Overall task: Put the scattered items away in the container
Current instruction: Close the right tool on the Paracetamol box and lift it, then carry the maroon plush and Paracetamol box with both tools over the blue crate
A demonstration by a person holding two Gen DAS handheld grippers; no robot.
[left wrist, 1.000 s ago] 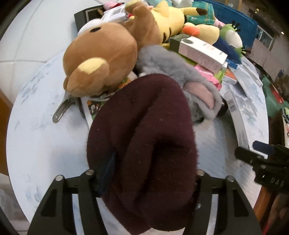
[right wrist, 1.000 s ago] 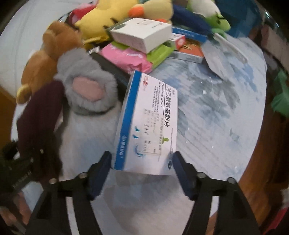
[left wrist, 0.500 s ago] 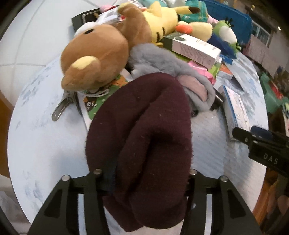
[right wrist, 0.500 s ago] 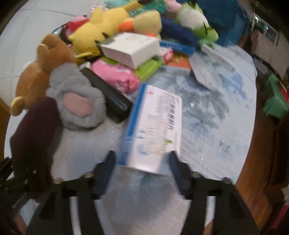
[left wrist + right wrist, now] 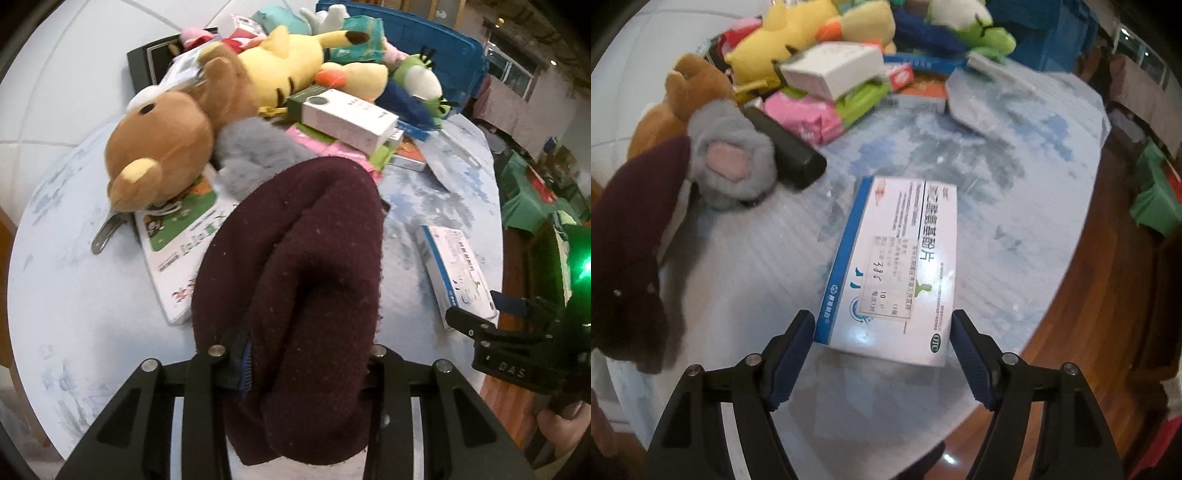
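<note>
While my left gripper (image 5: 295, 365) is closing on the soft, light maroon beanie (image 5: 295, 258) just beside the grey plush (image 5: 255, 155), I am bunching its limp knit. My right gripper (image 5: 882, 347) is standing wide around the stiff, light medicine box (image 5: 897, 269) lying flat near that grey plush (image 5: 731, 166), so I am judging its long edges the place to pinch.

A white and blue medicine box (image 5: 892, 273) is seen lying flat on the pale round table (image 5: 1015, 206), its near end set between the blue-padded fingers (image 5: 792, 354) of the right gripper (image 5: 882, 356), whose jaws stand apart at either side of it with small gaps. A dark maroon knit hat (image 5: 631, 236) is seen at the left edge, with a grey plush slipper (image 5: 733, 166) and a black case (image 5: 786, 151) just beyond it. Farther back, soft toys and small boxes are piled before a blue container (image 5: 1045, 33).
</note>
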